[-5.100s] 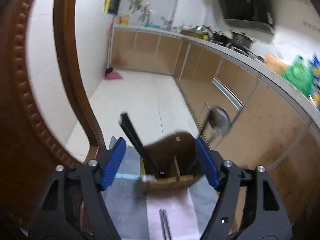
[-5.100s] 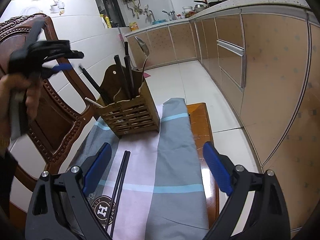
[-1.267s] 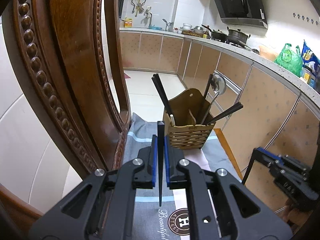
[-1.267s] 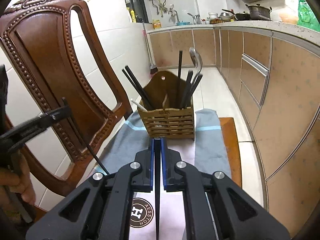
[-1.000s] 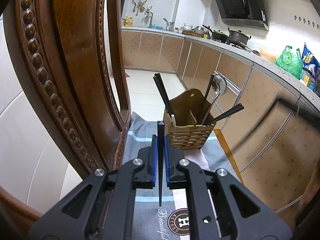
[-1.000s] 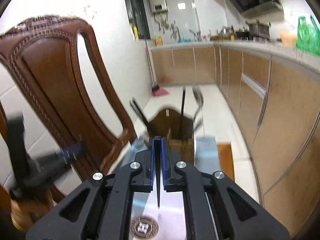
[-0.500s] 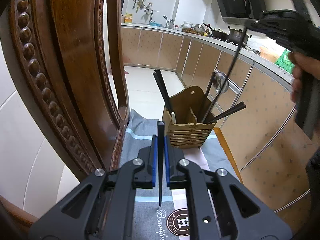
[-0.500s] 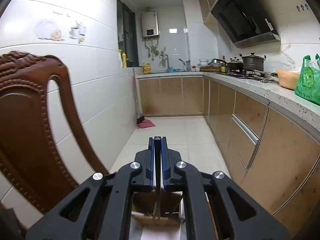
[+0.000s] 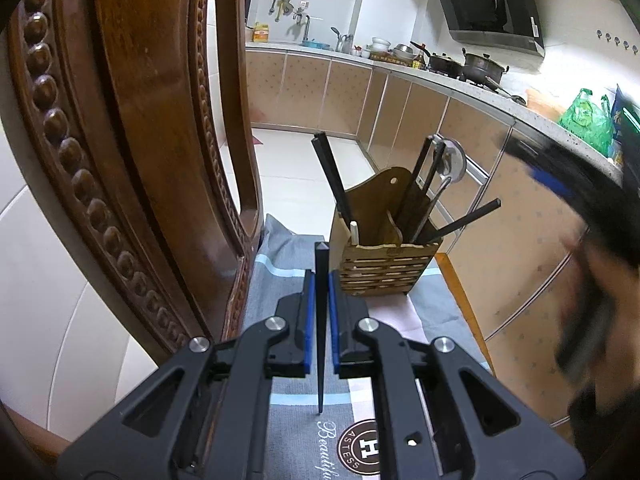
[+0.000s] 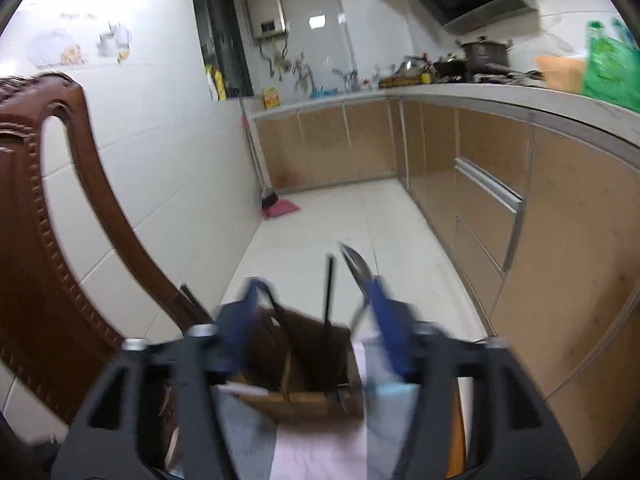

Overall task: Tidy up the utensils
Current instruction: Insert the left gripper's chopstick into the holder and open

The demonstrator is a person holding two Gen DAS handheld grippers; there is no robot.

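My left gripper (image 9: 321,300) is shut on a black chopstick (image 9: 321,344) that points down at the grey and pink cloth (image 9: 280,272). Just beyond it stands the wooden utensil holder (image 9: 384,268) with several black chopsticks and a metal spoon (image 9: 454,156). My right gripper (image 10: 314,286) hovers over the holder (image 10: 304,396); its jaws are opening, the blue pads wide apart and pressing on nothing. A black chopstick (image 10: 328,292) stands in the holder between them, beside the spoon (image 10: 356,268). In the left wrist view the right gripper (image 9: 536,168) is a blur at the right.
A carved wooden chair back (image 9: 132,160) rises close on the left. Kitchen cabinets (image 10: 480,200) and a counter with pots run along the right. The bench's wooden edge (image 9: 452,280) shows beside the cloth. A person's blurred hand (image 9: 592,280) holds the right gripper.
The right gripper, shut on a black chopstick half a second ago, has opened above the holder and the chopstick stands in it. The left gripper has kept still.
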